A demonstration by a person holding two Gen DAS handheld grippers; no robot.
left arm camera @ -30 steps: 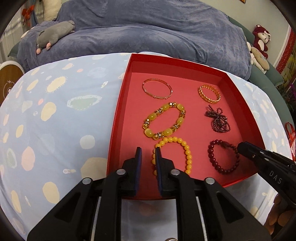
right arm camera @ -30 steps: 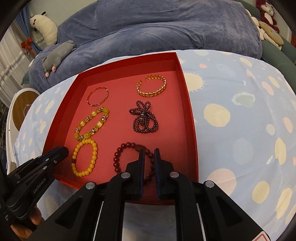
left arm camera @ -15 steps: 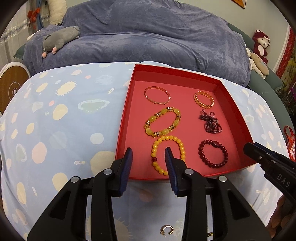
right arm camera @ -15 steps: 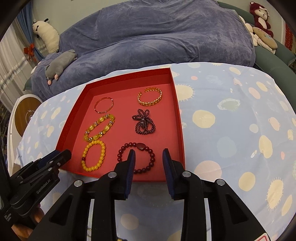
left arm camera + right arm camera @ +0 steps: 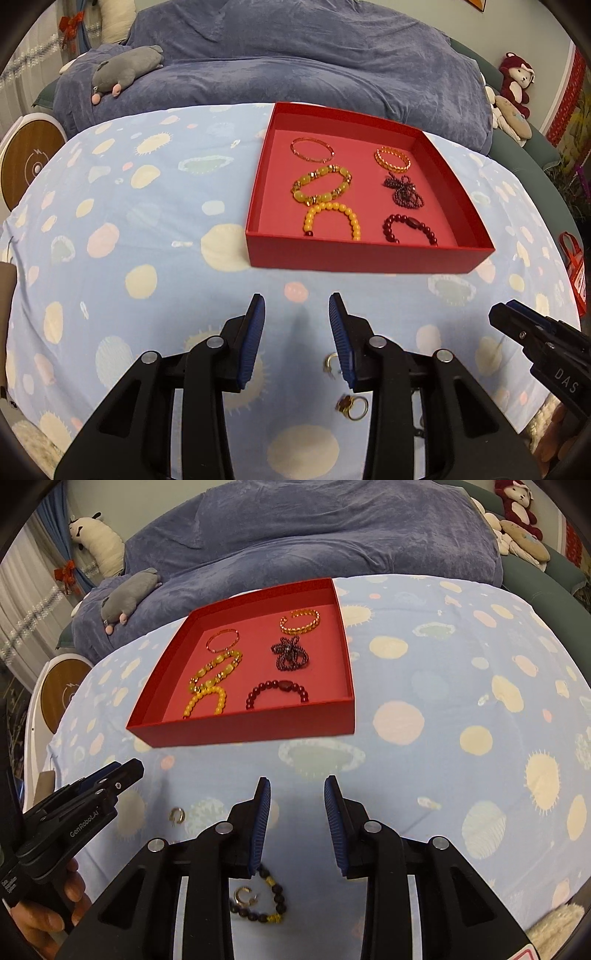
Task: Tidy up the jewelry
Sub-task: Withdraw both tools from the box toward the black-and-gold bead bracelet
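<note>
A red tray (image 5: 362, 254) (image 5: 240, 731) on the spotted blue cloth holds several bracelets: yellow bead ones (image 5: 332, 218) on the left, dark red ones (image 5: 408, 229) on the right. My left gripper (image 5: 297, 306) is open and empty over the cloth, short of the tray. My right gripper (image 5: 297, 786) is open and empty too. Loose pieces lie on the cloth near me: a gold ring with a stone (image 5: 352, 406), a small hoop (image 5: 330, 362) (image 5: 176, 816), a dark bead bracelet (image 5: 275, 901) and another hoop (image 5: 244, 895).
A blue blanket (image 5: 295, 59) with a grey plush toy (image 5: 125, 72) lies behind the table. Stuffed animals (image 5: 513, 96) sit at the back right. A round wooden object (image 5: 29, 162) stands at the left edge.
Both grippers have pulled back from over the tray toward me and opened wide. The loose rings and bead bracelet on the cloth have come into view.
</note>
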